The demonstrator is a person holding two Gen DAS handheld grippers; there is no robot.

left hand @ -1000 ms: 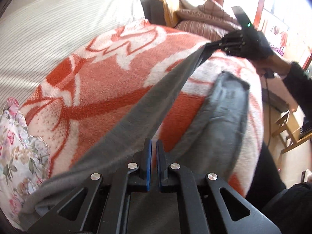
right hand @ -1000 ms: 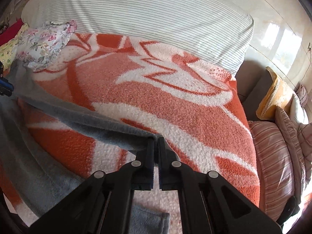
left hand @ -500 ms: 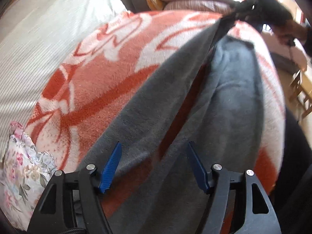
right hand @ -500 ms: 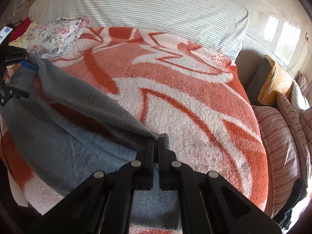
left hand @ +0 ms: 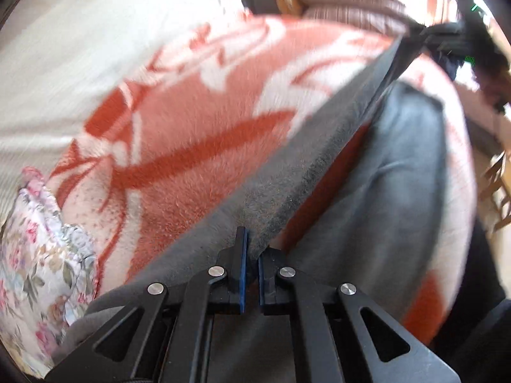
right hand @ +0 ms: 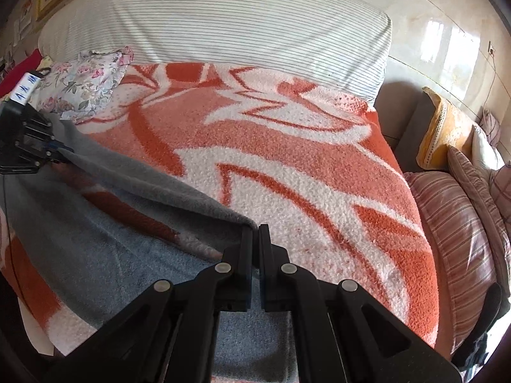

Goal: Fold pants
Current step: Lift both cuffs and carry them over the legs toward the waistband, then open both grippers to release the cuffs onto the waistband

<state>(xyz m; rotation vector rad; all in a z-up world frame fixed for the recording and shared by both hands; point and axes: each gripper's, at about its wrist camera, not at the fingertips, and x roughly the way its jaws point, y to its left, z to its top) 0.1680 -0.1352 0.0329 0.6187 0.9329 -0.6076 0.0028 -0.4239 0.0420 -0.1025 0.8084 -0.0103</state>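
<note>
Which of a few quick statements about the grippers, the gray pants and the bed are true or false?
1. Both grippers pinch the gray pants. True: the left gripper and the right gripper each have their jaws shut on them.
2. The pants lie on a blue sheet. False: on an orange and white blanket.
3. A floral cloth lies near the striped bedding. True.
4. The pants are fully folded. False: one edge is held raised.

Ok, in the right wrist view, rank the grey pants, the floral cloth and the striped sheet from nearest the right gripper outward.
1. grey pants, pinched in the right gripper, trailing left.
2. floral cloth, far left.
3. striped sheet, behind, at the bed's far end.
</note>
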